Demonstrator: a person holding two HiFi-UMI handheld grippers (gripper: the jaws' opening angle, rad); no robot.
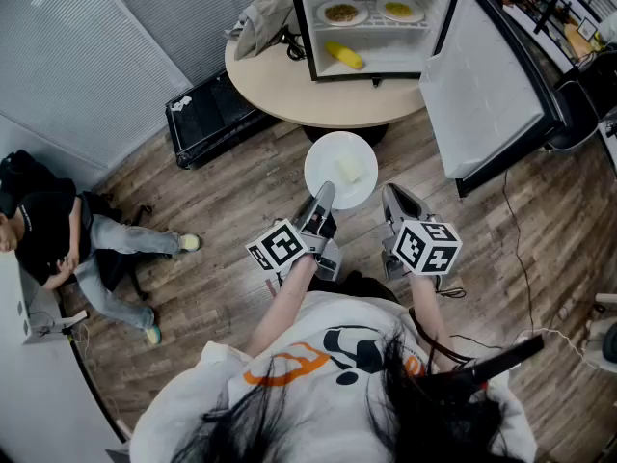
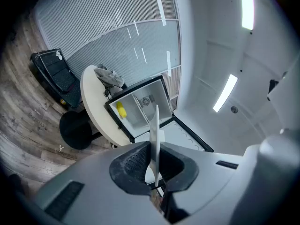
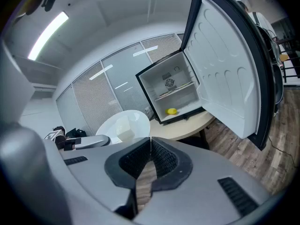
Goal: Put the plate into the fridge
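Two claws are in play. The left claw [image 1: 326,193] is clamped on the near rim of the single white plate [image 1: 337,152]. The plate juts forward from the claw's tips and shows edge-on between them in the left gripper view. One pale block [image 1: 349,170] lies on the plate, just ahead of that claw. The right claw [image 1: 390,196] is closed on nothing and sits just right of the left claw, beside the plate's near right edge.

Well ahead of both claws, one small fridge [image 1: 395,58] stands on the round worktop [image 1: 289,85], with its door [image 1: 492,85] swung wide to the right. Inside are two plates of food [image 1: 341,13] side by side on the shelf, and one yellow item [image 1: 345,56] below them on the fridge floor. The held plate is short of the worktop, over the wood floor.
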